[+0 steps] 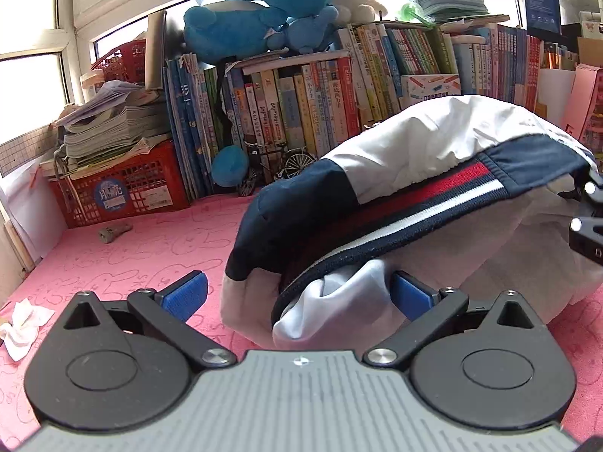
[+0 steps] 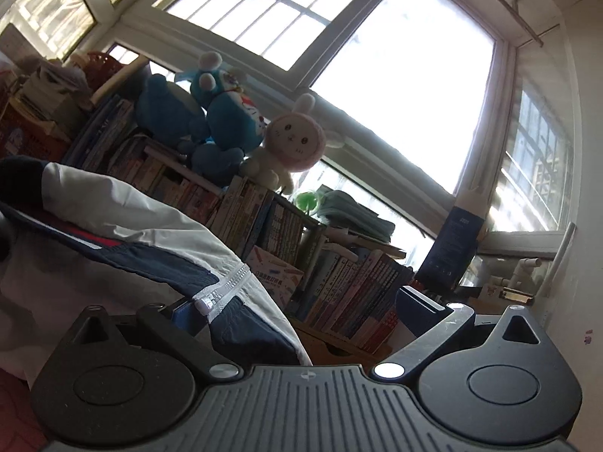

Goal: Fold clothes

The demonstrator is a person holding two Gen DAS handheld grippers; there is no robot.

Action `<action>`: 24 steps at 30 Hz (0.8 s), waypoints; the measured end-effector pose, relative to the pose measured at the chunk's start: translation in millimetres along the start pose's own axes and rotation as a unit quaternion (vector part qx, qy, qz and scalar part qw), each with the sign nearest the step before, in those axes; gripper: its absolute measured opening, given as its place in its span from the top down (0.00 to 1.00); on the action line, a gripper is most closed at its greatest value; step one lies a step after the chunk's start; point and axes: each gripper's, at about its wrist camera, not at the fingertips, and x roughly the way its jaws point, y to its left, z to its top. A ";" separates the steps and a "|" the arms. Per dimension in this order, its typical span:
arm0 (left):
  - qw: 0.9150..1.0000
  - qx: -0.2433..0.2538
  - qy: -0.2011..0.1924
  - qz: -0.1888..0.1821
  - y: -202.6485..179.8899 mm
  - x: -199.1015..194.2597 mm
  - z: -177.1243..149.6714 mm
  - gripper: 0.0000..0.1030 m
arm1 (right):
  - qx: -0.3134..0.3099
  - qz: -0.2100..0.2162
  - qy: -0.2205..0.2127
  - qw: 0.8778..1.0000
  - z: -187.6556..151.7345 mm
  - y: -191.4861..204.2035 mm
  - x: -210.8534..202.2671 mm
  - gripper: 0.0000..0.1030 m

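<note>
Two hand-held grippers, left (image 1: 297, 293) and right (image 2: 301, 305), are gaping wide around the bunched jacket (image 1: 414, 173), mid-fold, needing closing.

Under my fingers spreads a pink rabbit-print cover (image 1: 150, 260). The jacket (image 1: 414, 203) lies bunched on it between and beyond my pads; a crumpled tissue (image 1: 22, 324) sits left, a red crate (image 1: 124, 188) far ahead-left.

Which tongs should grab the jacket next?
Probably the left tongs: they stand open around the folded white, navy and red jacket. The right tongs have only its zipper edge beside one finger.
</note>
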 end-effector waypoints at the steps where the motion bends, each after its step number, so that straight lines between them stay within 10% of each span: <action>1: 1.000 0.002 -0.008 0.000 -4.1 0.0 1.1 0.00 | 0.004 0.006 0.002 1.000 4.1 -0.7 2.4 0.06; 7: 0.996 -0.003 -0.087 -0.020 -20.4 -0.7 8.6 0.00 | 0.025 0.087 0.043 0.995 16.2 6.6 20.1 0.81; 15: 0.991 0.033 -0.126 0.039 -36.1 13.6 17.4 0.00 | 0.119 0.123 0.006 0.985 44.5 -31.9 -6.7 0.83; 21: 0.986 -0.044 -0.122 0.105 7.9 14.0 34.3 0.00 | 0.119 0.046 -0.053 0.990 52.3 -64.3 -37.9 0.86; 24: 0.986 -0.076 -0.101 0.105 29.0 20.1 38.8 0.00 | 0.097 0.054 -0.015 0.994 39.8 -64.0 -32.1 0.85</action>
